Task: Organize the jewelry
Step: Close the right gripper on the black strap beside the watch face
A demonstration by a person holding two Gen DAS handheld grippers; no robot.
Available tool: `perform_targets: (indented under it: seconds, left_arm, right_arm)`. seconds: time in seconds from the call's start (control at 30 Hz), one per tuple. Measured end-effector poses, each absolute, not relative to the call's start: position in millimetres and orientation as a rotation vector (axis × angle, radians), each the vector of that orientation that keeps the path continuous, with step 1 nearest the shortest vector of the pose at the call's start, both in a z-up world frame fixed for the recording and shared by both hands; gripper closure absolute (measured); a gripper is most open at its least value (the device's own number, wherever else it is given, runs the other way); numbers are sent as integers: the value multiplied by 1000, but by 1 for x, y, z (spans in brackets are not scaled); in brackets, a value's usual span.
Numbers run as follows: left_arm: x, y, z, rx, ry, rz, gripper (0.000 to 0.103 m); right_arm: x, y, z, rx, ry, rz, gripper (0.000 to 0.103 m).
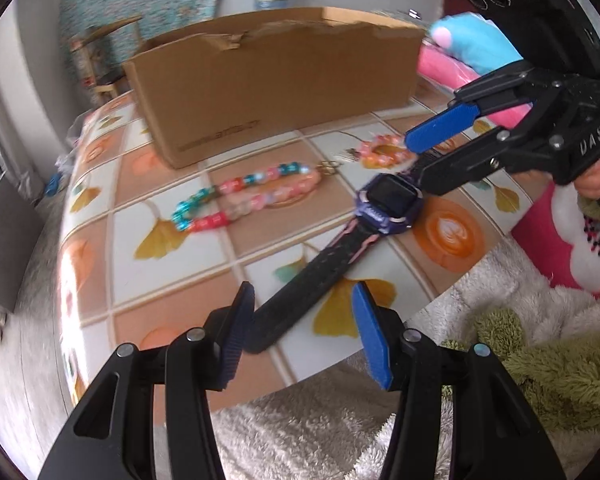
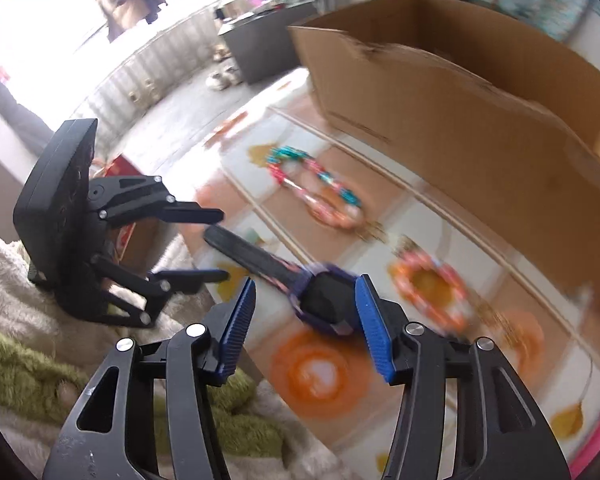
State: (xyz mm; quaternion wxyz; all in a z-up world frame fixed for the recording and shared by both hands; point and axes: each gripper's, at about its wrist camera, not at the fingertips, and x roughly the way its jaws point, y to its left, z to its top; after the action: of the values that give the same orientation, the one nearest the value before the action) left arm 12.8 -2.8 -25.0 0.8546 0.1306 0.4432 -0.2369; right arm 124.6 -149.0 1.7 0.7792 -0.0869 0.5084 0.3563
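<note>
One purple watch (image 1: 388, 204) with a black strap lies on a patterned table (image 1: 204, 264). Two beaded bracelets lie beside it: one long loop of pink, red and teal beads (image 1: 244, 198) and one smaller pink and orange ring (image 1: 382, 150). One open cardboard box (image 1: 272, 76) stands behind them. Two black grippers with blue pads are in view, the left gripper (image 1: 304, 332) and the right gripper (image 2: 306, 326).
</note>
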Motion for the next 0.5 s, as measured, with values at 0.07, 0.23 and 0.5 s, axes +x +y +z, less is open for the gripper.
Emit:
perform_targets:
  seconds: [0.07,0.23,0.5]
  left_arm:
    - [14,-10,-27,310,934,-525,53]
    - [24,-24,-30,401,939,-581,53]
    - [38,-24,-31,403,997,-655,53]
  right_arm:
    - [126,-161,-5,-193,1119,746,53]
    - [130,-163,-10,-308,1123,766,53]
    - [142,-162,-25,-441,1118,886,54]
